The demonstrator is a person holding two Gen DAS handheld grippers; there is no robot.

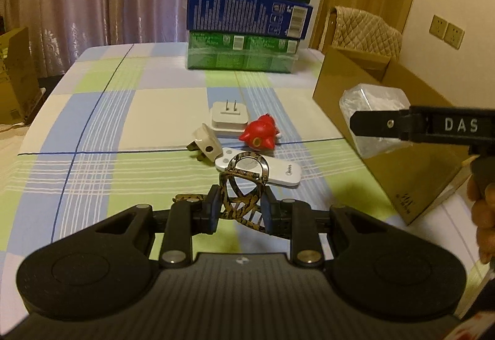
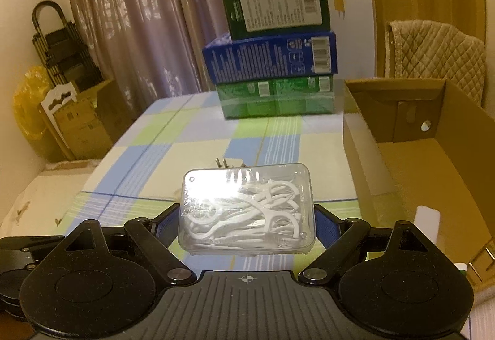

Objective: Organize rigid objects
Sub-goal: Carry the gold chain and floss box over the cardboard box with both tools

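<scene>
1. Hair clip (image 1: 244,201): clamped between the closed-in fingers of the left gripper (image 1: 241,210), held above the table (image 1: 92,123).
2. Floss-pick case (image 2: 247,210): pinched by the right gripper (image 2: 247,225), beside the cardboard box (image 2: 402,154), not yet inside.
3. Left on the table: remote (image 1: 278,174), two plugs (image 1: 227,119) (image 1: 205,145), red toy (image 1: 258,136).
4. Judged early; box interior mostly bare.

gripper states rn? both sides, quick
Left gripper: shut on the tortoiseshell hair clip.
Right gripper: shut on the clear box of floss picks.
</scene>
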